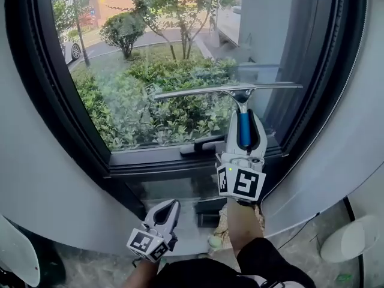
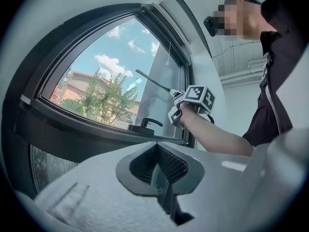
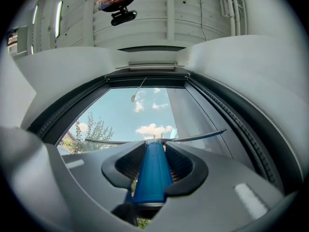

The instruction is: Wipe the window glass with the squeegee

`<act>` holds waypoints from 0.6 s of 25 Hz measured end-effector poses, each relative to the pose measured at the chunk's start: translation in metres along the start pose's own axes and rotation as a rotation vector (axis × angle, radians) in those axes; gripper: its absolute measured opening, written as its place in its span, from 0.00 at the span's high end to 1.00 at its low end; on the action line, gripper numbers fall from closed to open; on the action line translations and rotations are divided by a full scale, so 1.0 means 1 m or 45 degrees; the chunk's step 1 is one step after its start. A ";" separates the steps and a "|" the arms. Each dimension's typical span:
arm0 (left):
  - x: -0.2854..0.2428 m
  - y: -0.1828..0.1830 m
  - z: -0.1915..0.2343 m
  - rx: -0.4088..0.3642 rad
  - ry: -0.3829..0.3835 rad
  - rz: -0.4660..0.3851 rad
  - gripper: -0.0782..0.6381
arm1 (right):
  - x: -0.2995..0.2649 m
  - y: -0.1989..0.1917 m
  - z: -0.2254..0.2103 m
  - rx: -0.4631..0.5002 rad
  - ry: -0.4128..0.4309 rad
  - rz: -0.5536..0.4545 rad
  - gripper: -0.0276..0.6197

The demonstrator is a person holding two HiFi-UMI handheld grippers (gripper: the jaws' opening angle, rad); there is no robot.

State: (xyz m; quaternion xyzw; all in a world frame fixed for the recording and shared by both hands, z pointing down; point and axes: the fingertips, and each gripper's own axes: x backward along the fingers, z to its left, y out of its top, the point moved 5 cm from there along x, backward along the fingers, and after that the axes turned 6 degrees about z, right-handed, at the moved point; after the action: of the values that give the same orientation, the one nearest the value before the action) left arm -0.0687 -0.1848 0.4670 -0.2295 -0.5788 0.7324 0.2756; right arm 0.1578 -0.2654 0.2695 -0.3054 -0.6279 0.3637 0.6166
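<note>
The squeegee (image 1: 240, 95) is up at the window glass (image 1: 150, 59), its long blade lying almost level across the lower right part of the pane, a little above the bottom rail of the dark window frame (image 1: 174, 164). Its blue handle (image 1: 244, 129) points down into the right gripper (image 1: 243, 125), whose jaws are clamped on it from both sides. The right gripper view shows this best: the blue handle fills the gap between the ribbed pads (image 3: 179, 164), and the blade spreads left and right beyond them against sky and clouds. The left gripper (image 1: 170, 207) hangs lower, below the sill and left of the right forearm. In its own view its jaws are pressed together with nothing between them. Only that view shows the working side in profile: the marker cube (image 2: 199, 96), the bare forearm (image 2: 212, 134), and the blade as a thin bar slanting up along the pane. The head view alone shows the black window handle (image 1: 201, 146) on the bottom rail and the shrubs (image 1: 138, 107) outside.
</note>
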 end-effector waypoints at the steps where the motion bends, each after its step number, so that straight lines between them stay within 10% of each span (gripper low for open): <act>1: -0.003 0.001 0.000 -0.001 -0.006 -0.011 0.89 | -0.007 0.011 -0.004 -0.002 0.003 -0.024 0.75; 15: -0.053 0.029 0.004 -0.001 -0.057 -0.165 0.89 | -0.100 0.120 -0.025 -0.026 0.091 -0.327 0.75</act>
State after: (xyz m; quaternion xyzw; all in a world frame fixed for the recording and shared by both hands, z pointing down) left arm -0.0356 -0.2285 0.4403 -0.1751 -0.5987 0.7177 0.3095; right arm 0.1801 -0.2808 0.1140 -0.2414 -0.6432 0.2644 0.6769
